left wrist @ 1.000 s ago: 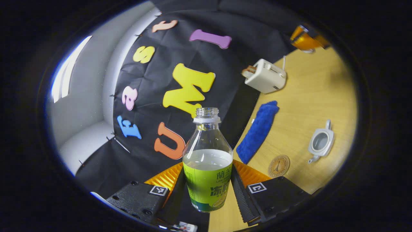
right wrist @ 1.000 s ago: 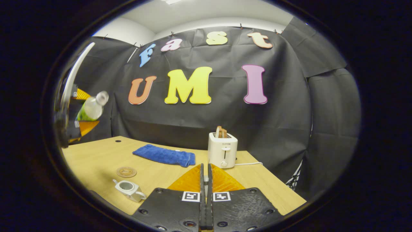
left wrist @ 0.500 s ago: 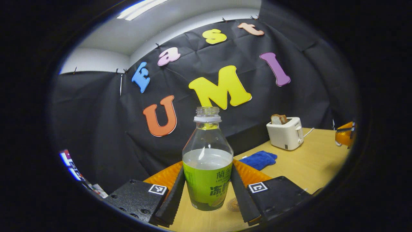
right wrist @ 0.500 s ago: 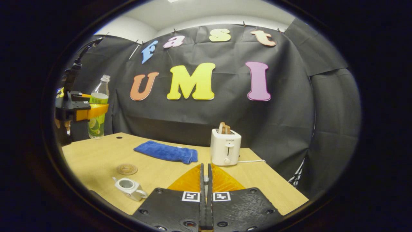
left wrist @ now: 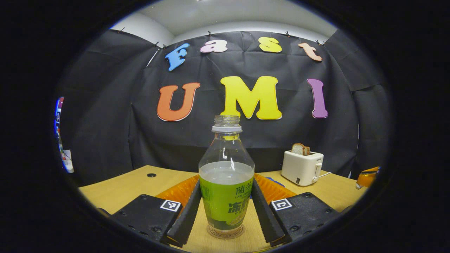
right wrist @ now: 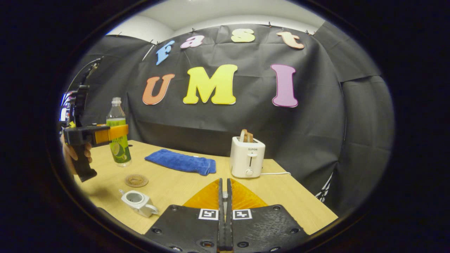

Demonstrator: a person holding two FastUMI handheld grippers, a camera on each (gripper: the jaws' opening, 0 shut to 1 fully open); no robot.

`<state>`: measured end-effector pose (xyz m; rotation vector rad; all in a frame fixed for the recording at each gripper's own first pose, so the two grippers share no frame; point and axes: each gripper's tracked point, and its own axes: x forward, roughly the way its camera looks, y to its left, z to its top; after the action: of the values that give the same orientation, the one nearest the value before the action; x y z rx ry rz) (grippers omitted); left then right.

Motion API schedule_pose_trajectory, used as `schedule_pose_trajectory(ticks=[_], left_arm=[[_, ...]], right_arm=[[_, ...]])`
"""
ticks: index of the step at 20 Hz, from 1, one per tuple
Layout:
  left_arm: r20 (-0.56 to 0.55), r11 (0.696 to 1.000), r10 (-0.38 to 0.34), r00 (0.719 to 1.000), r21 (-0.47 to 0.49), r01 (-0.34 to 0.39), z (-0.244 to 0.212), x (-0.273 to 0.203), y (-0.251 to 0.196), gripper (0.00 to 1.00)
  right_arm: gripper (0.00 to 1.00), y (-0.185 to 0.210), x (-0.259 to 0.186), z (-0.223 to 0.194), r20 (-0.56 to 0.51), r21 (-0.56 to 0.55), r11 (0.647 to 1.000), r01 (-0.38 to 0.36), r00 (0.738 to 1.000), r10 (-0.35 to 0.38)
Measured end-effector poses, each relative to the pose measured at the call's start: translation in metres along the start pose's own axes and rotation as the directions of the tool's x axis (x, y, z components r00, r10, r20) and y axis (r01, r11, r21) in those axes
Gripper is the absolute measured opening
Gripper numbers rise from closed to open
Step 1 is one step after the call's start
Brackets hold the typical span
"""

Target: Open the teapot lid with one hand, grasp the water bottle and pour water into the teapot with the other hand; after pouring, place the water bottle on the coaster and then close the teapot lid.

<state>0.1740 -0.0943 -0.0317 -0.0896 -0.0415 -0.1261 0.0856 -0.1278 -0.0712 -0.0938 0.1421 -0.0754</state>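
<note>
Since a second ago you have righted the clear, green-labelled plastic water bottle [left wrist: 226,175], which your left gripper [left wrist: 225,211] grasps upright above the round brown coaster [left wrist: 225,232], ready for setting down. Your right gripper [right wrist: 223,196] stays clenched, lid hidden, with the open white teapot [right wrist: 137,201] to its left on the table [right wrist: 281,200].

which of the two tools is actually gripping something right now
The left tool: its fingers press on both sides of the green-labelled water bottle, held upright above the coaster. The right tool has its fingers pressed together, and nothing shows between them.
</note>
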Motion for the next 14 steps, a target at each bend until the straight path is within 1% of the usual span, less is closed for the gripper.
schedule_pose_trajectory(ticks=[2, 9, 11, 14], left_arm=[[-0.03, 1.0, -0.005, 1.0, -0.009, 0.004, -0.017, 0.003, 0.0, 0.78], [-0.063, 1.0, -0.021, 0.998, -0.011, 0.02, -0.046, 0.016, -0.003, 0.8], [-0.073, 1.0, -0.022, 0.997, -0.006, 0.022, -0.051, 0.019, -0.004, 0.8], [-0.051, 1.0, -0.03, 0.998, 0.0, 0.03, -0.045, 0.017, -0.006, 0.81]], right_arm=[[0.0, 0.001, 0.003, -0.003, -0.009, 0.0, 1.0, -0.003, 1.0, 0.003], [0.0, 0.005, 0.008, -0.012, -0.03, -0.002, 1.0, -0.007, 1.0, 0.007], [0.0, 0.006, 0.009, -0.012, -0.033, -0.006, 1.0, -0.007, 0.999, 0.006], [0.0, 0.006, 0.008, -0.012, -0.031, -0.008, 1.0, -0.006, 1.0, 0.006]])
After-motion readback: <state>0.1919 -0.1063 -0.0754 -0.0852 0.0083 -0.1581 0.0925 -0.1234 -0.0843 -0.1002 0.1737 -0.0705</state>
